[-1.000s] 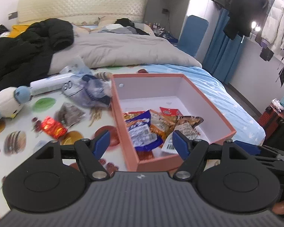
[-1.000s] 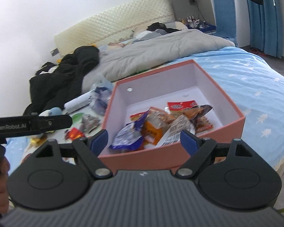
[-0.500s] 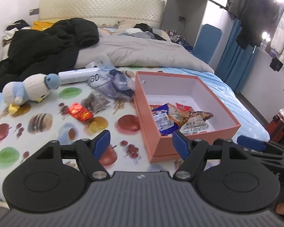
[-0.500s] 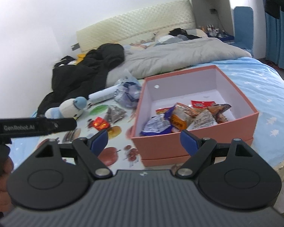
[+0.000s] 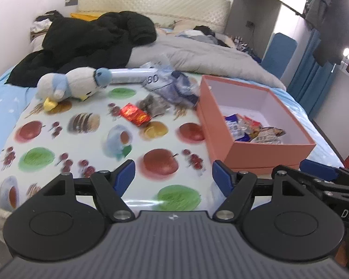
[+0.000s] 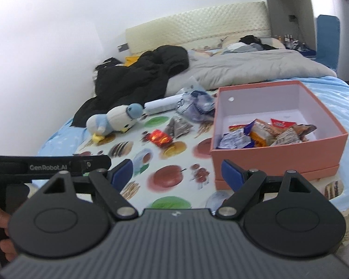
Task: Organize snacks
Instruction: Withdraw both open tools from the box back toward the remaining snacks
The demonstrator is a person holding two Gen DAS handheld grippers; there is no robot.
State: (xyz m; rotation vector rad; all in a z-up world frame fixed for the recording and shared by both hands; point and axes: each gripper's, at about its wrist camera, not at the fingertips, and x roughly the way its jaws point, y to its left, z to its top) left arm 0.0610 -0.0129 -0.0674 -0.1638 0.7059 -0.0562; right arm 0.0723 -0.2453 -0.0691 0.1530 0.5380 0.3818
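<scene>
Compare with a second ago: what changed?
Both open grippers, left and right, backed away from the pink cardboard box, empty, so more fruit-print mat shows. The box's snacks, red foil packet and plush penguin stayed put.

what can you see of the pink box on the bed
The pink box is a rectangular, lidless cardboard-looking container, salmon outside and white inside, with a small round hole high on its far wall. It sits upright on the fruit-print cloth, apparently nested in a slightly wider base of the same colour. A heap of snack packets fills its near end; the far end is bare. No gripper touches it.
</scene>
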